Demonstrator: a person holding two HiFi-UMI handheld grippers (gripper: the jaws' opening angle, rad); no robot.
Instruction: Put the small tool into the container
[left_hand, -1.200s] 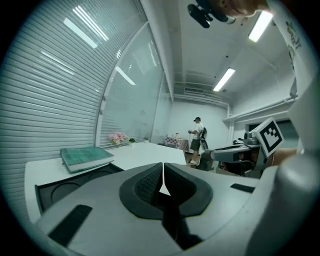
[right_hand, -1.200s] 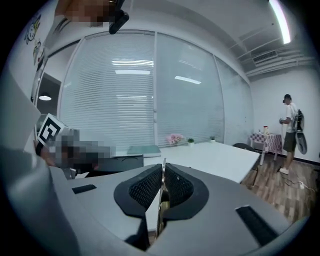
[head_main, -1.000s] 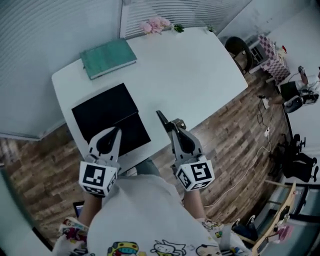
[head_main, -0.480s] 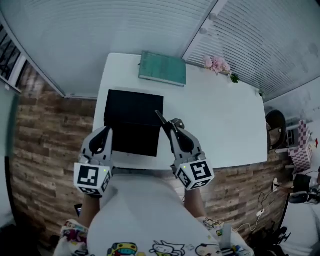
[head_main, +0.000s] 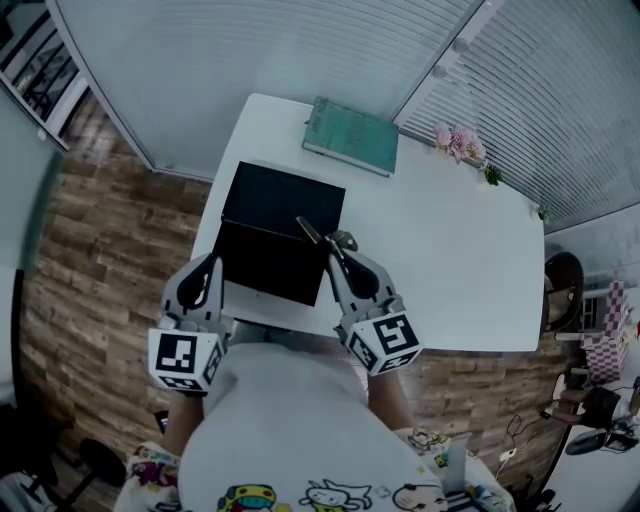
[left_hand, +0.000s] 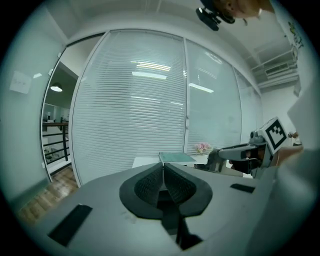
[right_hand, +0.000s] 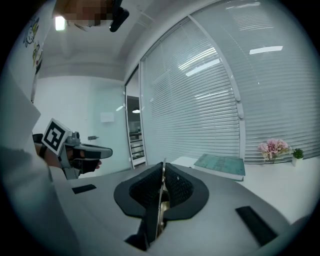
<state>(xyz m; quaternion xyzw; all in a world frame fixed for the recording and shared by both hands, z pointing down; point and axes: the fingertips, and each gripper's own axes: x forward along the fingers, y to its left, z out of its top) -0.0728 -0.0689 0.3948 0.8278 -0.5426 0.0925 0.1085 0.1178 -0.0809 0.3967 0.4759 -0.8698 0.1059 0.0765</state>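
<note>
My right gripper (head_main: 335, 252) is shut on the small tool (head_main: 312, 234), a thin metal blade that sticks out ahead of its jaws over the black container (head_main: 280, 205). In the right gripper view the tool (right_hand: 161, 200) stands edge-on between the ribbed pads. The container is a flat, open black box on the white table (head_main: 450, 270), near its left front corner. My left gripper (head_main: 211, 260) is shut with nothing in it and hovers at the box's near left edge. Its pads (left_hand: 150, 182) meet in the left gripper view.
A green book (head_main: 352, 135) lies at the table's far side, with pink flowers (head_main: 458, 142) to its right by the window blinds. The floor around the table is wood plank. A dark chair (head_main: 563, 275) stands off the table's right end.
The whole view has swung round: the table now lies straight ahead and the black box sits just in front of both grippers. The tool stays clamped in the right gripper.
</note>
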